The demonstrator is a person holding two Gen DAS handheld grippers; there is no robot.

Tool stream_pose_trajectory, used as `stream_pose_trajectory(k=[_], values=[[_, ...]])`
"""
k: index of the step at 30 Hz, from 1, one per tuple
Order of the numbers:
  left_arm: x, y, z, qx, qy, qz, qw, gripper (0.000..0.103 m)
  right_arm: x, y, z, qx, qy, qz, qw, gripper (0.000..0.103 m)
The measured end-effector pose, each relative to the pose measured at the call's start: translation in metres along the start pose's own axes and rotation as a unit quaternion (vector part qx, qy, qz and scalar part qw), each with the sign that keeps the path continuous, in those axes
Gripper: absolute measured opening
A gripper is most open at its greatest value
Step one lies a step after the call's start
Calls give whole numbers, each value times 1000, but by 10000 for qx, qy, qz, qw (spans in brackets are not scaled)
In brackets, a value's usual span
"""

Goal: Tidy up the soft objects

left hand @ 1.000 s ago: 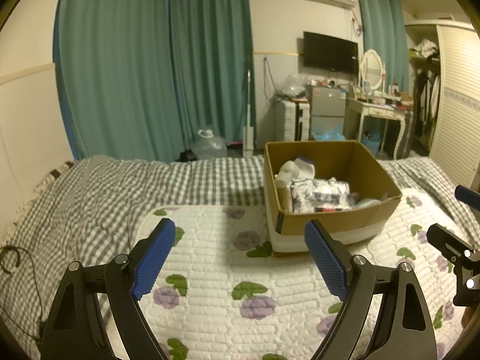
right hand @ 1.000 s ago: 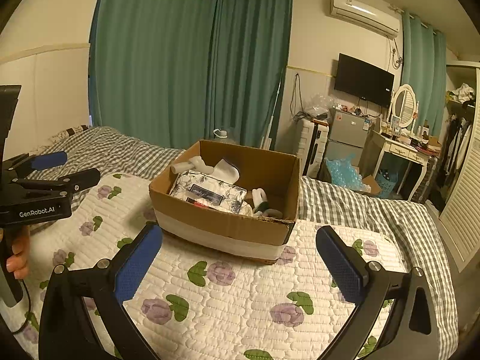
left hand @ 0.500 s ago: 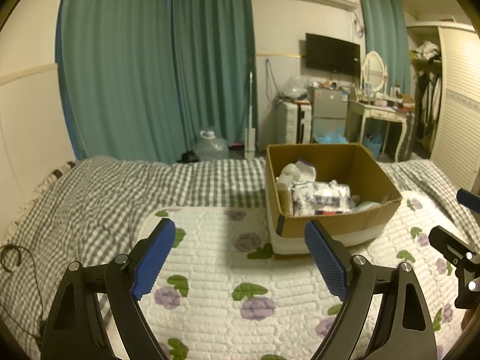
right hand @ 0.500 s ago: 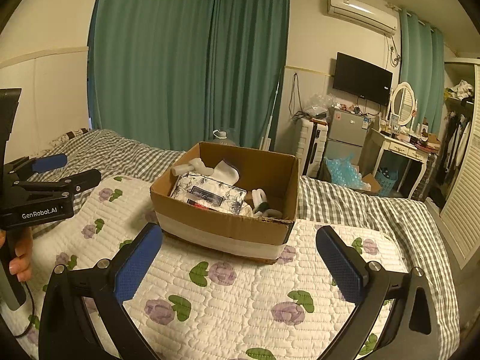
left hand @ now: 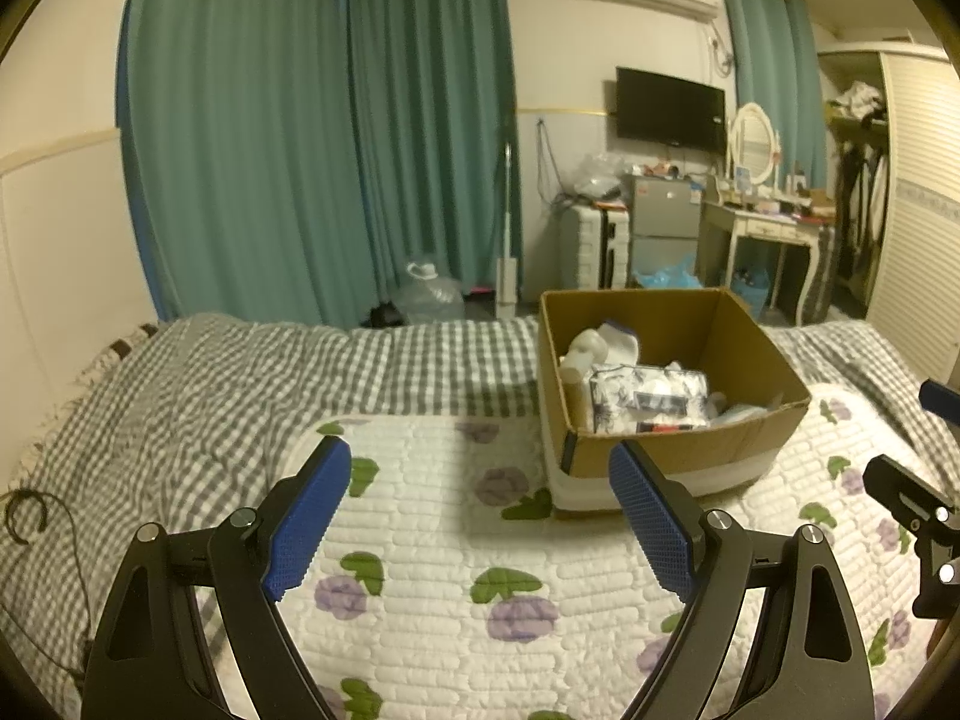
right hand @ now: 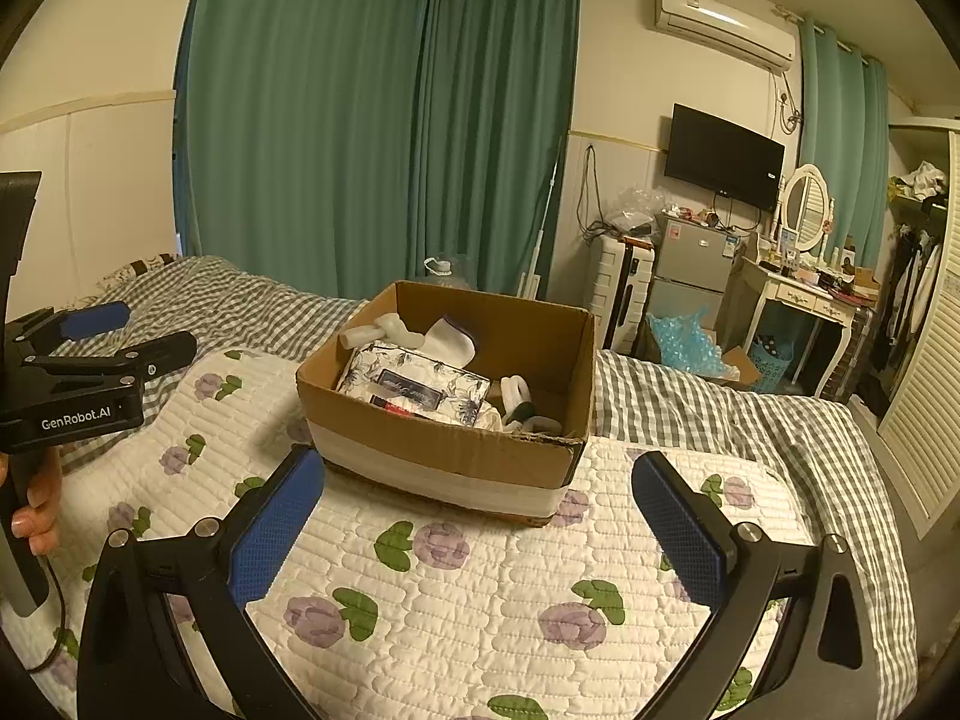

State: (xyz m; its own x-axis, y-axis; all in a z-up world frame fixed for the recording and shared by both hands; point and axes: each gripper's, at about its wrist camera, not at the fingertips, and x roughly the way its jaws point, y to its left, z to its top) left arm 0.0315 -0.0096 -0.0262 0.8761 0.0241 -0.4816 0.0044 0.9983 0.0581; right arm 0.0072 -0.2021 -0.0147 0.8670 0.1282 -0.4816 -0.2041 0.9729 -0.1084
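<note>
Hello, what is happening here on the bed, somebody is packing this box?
A person holds a gripper in each hand above a floral quilt. The left gripper and the right gripper are both open and hold nothing. The cardboard box in front of them already holds a floral pouch and some white items. Nothing is being handled.

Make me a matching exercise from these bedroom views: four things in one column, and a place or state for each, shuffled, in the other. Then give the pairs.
Things:
1. cardboard box
2. floral pack
3. television
4. left tongs

Places or states:
A. mounted on the wall
B. lying inside the box
C. open, holding nothing
D. standing on the flowered quilt

Pairs: 1-D, 2-B, 3-A, 4-C
</note>
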Motion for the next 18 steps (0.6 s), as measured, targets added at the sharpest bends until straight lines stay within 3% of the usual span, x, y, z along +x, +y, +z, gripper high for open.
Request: stream_pose_trajectory(k=[18], values=[[2,1,0,20,152,-15,9999,89,-1,-1,0,-3,-3,1,10000,103]])
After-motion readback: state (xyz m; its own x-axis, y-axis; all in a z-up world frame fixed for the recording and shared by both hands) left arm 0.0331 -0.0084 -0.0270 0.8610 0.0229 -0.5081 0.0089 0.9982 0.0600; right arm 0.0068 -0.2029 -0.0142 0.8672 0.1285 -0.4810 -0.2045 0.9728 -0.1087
